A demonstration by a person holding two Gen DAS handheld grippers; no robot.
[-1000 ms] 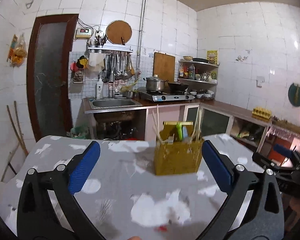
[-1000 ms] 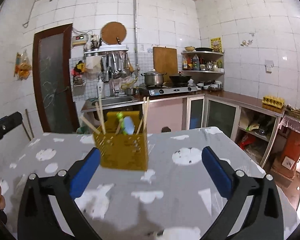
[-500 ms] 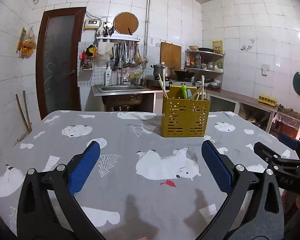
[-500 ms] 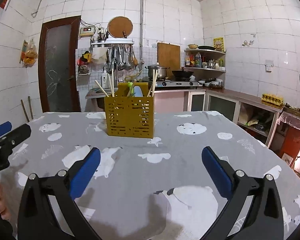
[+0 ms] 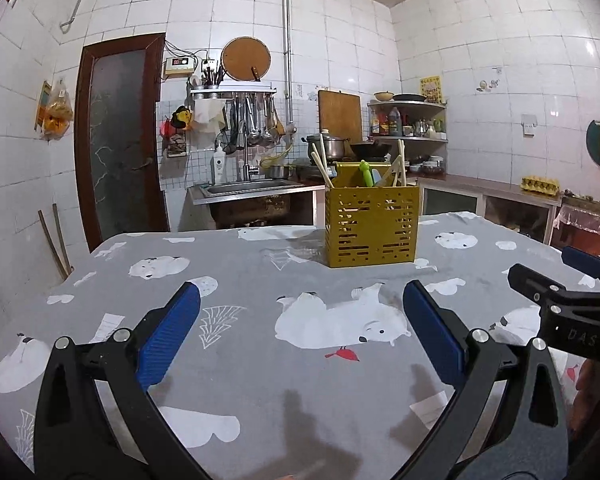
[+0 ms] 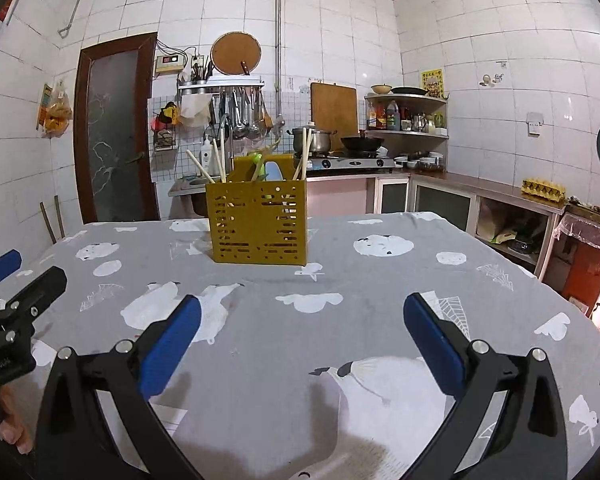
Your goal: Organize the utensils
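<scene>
**Both grippers held apart and empty over the desk**

A yellow perforated utensil holder (image 5: pixel 370 226) is seen upright at the far middle of the desk (image 5: pixel 260 360), which is covered by a grey cloth printed with polar bears. Chopsticks (image 5: pixel 322 164) and a green utensil (image 5: pixel 366 174) are held inside it. The jaws of the left gripper (image 5: pixel 300 334) are spread wide with nothing between them. The jaws of the right gripper (image 6: pixel 300 338) are likewise spread and empty, well short of the holder.

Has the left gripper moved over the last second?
Yes. The left gripper has pulled back from the yellow utensil holder, which now stands farther away on the tablecloth.
</scene>
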